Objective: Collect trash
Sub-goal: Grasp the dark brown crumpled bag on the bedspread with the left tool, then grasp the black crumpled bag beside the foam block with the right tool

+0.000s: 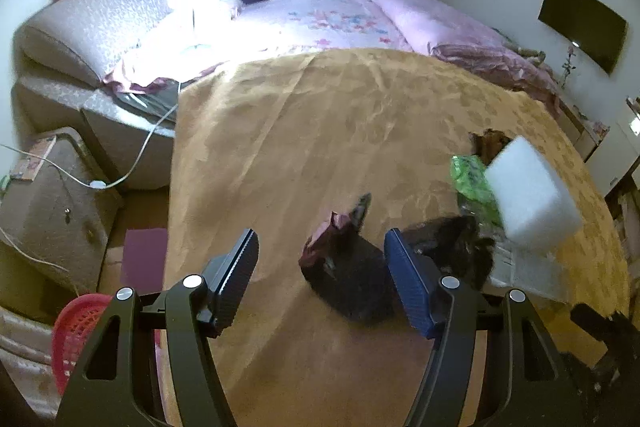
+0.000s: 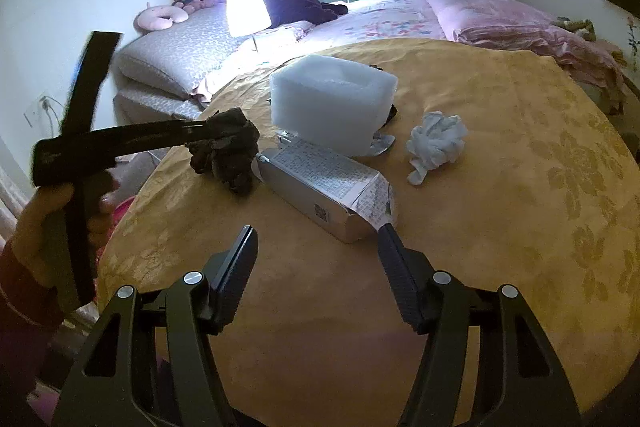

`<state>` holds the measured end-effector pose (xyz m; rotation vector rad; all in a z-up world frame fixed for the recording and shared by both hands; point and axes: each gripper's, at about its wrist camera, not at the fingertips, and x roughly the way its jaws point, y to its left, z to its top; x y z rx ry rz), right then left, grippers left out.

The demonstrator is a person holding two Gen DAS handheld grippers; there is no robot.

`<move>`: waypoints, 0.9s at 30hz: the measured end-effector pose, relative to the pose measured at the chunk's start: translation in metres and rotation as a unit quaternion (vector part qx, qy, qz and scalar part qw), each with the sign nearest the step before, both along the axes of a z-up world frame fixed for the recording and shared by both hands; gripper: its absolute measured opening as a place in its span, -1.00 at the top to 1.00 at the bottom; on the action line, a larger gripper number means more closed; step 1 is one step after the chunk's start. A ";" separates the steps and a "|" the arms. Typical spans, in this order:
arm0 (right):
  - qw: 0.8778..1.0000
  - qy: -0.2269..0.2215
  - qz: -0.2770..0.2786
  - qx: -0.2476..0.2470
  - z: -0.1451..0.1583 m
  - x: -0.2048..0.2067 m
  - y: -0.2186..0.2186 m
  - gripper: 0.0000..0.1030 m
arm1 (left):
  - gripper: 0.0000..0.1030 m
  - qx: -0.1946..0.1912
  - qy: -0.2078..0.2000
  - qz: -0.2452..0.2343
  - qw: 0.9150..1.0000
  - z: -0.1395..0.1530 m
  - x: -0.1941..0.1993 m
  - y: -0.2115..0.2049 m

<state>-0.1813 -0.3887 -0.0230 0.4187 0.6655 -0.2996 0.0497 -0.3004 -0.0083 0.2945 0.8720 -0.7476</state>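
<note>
A round table (image 2: 460,267) draped in gold cloth is seen. The left gripper (image 2: 224,135) is clamped on a dark crumpled wrapper (image 2: 228,163) above the table's left edge. The right gripper (image 2: 316,247) is spread, with nothing held, before an open grey carton (image 2: 316,187); its inside cannot be seen. A white foam box (image 2: 332,103) and a crumpled tissue (image 2: 436,143) lie nearby. A red basket (image 1: 74,335) sits below, contents unclear.

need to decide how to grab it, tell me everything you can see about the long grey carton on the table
The carton is a long, narrow box, grey-silver cardboard by the look of it, covered in small print with a square code near its front end. It lies flat on the yellow tablecloth, angled toward the camera. The near end is torn open, its flap bent outward. Its far end reaches the foot of the white foam block; contact is unclear. No gripper touches it.
</note>
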 end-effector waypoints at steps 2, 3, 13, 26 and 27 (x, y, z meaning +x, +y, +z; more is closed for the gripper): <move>1.000 0.001 -0.003 0.002 0.000 0.000 -0.002 -0.17 | -0.22 0.008 0.013 0.000 1.000 -0.008 0.006 -0.006; 1.000 0.001 -0.005 0.002 0.000 0.000 -0.003 -0.17 | -0.21 0.011 0.015 -0.001 1.000 -0.010 0.007 -0.007; 1.000 -0.005 -0.006 0.006 0.003 -0.004 -0.005 -0.17 | 0.39 0.008 0.001 -0.028 1.000 -0.014 -0.012 0.004; 0.999 -0.002 0.030 -0.011 0.011 0.009 0.016 -0.17 | 0.44 -0.016 0.010 -0.026 0.999 -0.005 -0.052 0.056; 0.999 -0.001 0.035 -0.014 0.012 0.013 0.018 -0.17 | 0.44 -0.018 0.008 -0.025 0.999 -0.004 -0.054 0.059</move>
